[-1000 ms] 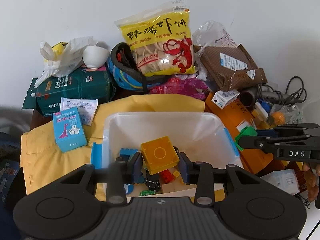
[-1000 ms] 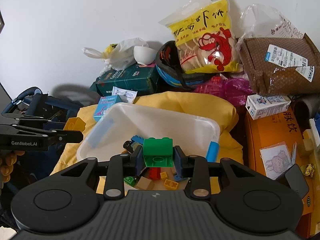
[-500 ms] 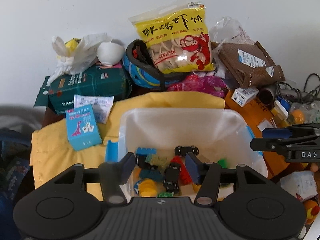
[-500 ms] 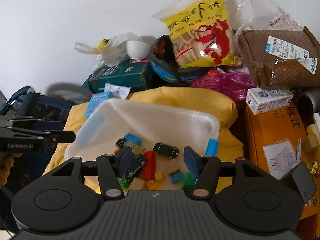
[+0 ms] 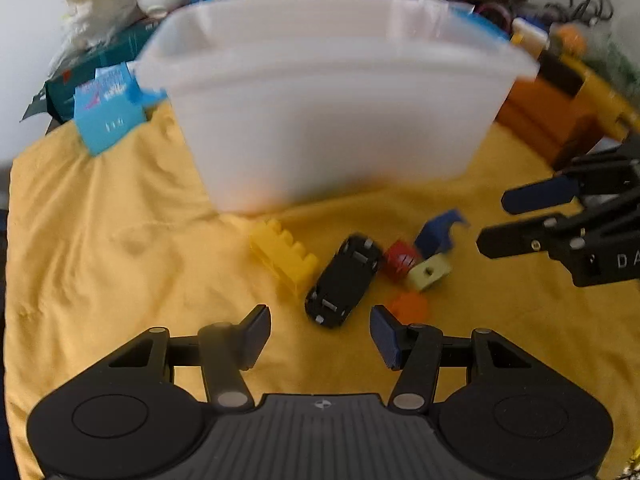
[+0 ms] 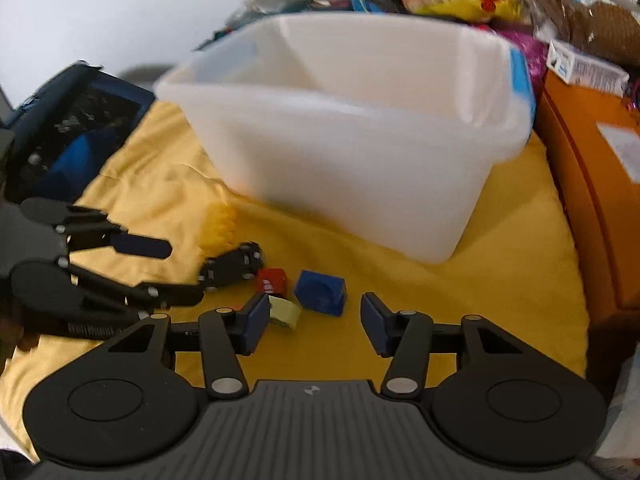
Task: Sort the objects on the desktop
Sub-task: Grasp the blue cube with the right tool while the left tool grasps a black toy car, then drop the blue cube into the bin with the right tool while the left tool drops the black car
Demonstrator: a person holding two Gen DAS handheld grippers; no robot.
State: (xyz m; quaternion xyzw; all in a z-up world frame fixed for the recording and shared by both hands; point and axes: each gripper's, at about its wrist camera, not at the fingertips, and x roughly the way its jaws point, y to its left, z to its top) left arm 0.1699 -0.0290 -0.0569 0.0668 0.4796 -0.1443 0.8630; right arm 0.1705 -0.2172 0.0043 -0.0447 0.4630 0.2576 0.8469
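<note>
The left gripper [image 5: 318, 330] is spread wide and empty, a black toy car [image 5: 345, 280] lying upside down just ahead of its fingertips, a yellow brick [image 5: 285, 256] beside it; the white bin [image 5: 332, 100] stands beyond. The right gripper [image 6: 314, 322] is likewise spread and empty; a blue block [image 6: 321, 291] sits just ahead between its fingers, a pale green block [image 6: 284, 312] touching its left finger.

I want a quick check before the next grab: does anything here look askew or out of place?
The black toy car lies upside down, wheels up, on the yellow cloth, among loose blocks in front of the white bin. The blue block lies tilted. Nothing looks damaged.
</note>
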